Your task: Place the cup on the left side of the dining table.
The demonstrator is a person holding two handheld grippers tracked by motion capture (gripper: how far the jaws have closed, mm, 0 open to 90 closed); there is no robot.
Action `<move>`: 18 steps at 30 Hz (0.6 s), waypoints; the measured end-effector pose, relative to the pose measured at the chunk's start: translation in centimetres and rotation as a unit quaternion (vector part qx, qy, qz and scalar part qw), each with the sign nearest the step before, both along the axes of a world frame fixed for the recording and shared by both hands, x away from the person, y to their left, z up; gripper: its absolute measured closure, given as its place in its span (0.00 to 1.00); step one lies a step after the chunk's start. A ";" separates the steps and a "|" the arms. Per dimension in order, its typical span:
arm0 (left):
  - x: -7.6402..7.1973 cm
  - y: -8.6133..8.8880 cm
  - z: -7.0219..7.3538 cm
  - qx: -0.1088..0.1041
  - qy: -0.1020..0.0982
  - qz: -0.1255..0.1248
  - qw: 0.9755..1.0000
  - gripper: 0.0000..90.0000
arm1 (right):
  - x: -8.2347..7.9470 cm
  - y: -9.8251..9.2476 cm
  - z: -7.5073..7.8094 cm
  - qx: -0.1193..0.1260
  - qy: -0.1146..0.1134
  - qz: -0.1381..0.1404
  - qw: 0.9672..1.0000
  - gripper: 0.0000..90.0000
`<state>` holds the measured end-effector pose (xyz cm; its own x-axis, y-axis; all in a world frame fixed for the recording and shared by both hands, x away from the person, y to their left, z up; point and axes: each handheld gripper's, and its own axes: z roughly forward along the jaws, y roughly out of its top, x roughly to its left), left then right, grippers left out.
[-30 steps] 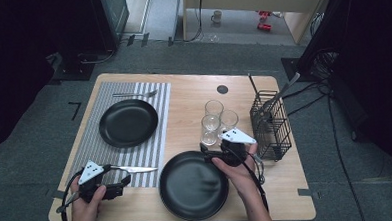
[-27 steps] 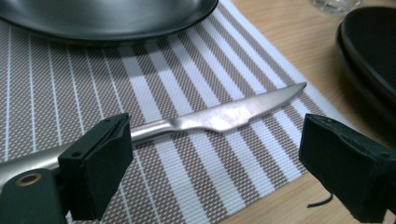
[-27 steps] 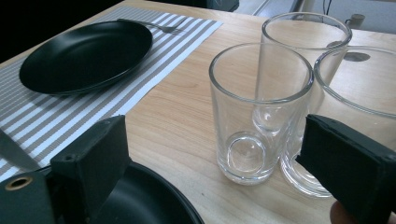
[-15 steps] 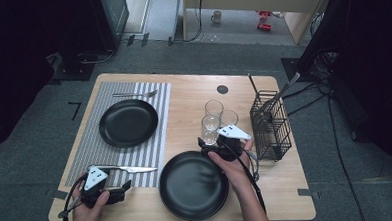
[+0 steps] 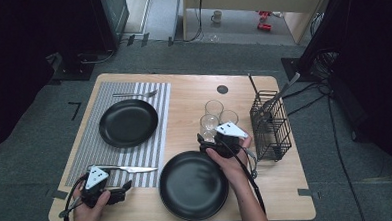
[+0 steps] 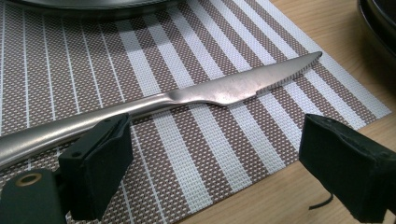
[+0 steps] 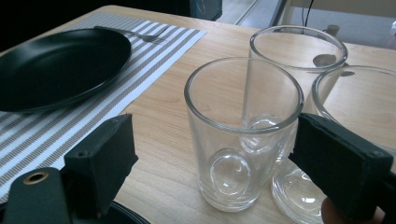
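A steel table knife (image 6: 233,86) lies on the striped placemat (image 5: 151,152), blade pointing right (image 5: 129,169). My left gripper (image 5: 126,188) rests low at the table's front left, open. In the left gripper view its jaws (image 6: 224,158) stand wide and the knife's handle runs behind the left one. Three clear glasses stand mid-table. My right gripper (image 5: 205,140) faces the nearest glass (image 5: 209,124). Its jaws have just been closing a little and now bracket that glass (image 7: 243,135). The left pad is clear of it and the right pad is close beside it.
A black plate (image 5: 128,122) sits on the placemat, with a fork (image 5: 136,94) beyond it. A second black plate (image 5: 192,185) lies near the front edge, under my right hand. A black wire basket (image 5: 271,127) stands at the right. The other two glasses (image 5: 214,108) (image 5: 229,117) crowd behind the nearest one.
My right gripper has edged a little left and forward, closer to the front glass. The left gripper and the knife have stayed where they were.
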<state>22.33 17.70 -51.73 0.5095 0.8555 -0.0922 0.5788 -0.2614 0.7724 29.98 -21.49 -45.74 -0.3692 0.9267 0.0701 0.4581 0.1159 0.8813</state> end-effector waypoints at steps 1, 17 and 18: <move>0.0 0.0 0.0 0.000 0.000 -0.001 1.000 0.11 | 0.0 0.1 0.0 -0.006 -0.002 0.002 1.000 0.14; 0.1 0.0 0.0 0.000 0.006 -0.002 1.000 0.11 | 1.3 1.6 -0.7 -0.006 0.001 0.011 1.000 0.16; 0.1 0.0 0.0 0.000 0.006 -0.002 1.000 0.11 | 1.4 1.7 -0.8 -0.006 0.000 0.011 1.000 0.16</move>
